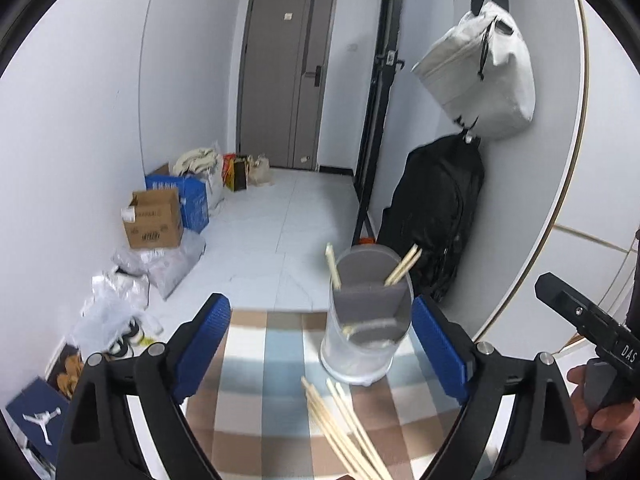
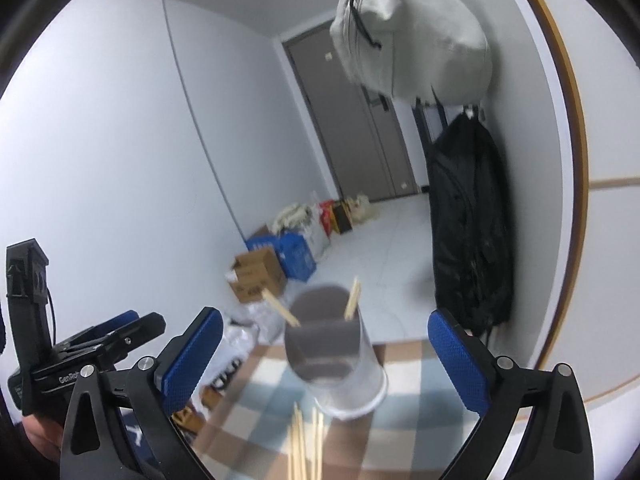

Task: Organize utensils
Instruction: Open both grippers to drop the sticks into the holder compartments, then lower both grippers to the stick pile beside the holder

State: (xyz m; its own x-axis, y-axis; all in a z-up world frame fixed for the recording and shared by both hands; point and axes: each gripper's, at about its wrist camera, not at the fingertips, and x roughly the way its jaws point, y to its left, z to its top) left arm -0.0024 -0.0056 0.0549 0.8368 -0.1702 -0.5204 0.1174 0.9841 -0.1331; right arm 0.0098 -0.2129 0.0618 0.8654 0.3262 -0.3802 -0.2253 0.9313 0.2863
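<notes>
Cool, even indoor light; strong fisheye bending at edges; right wrist view noticeably motion-blurred.

A clear divided holder (image 1: 366, 320) stands upright holding three chopsticks (image 1: 402, 266); loose chopsticks (image 1: 344, 428) lie just before it.

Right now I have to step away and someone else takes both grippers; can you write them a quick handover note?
Left gripper: open, empty, facing the holder.
Right gripper: open, empty, also facing it.
The clear divided utensil holder stands upright on the checkered cloth.
Done: chopsticks already in holder, some leaning in each side.
Left: a bundle of loose chopsticks lies on the cloth in front of the holder; pick them up and drop them in.
</notes>
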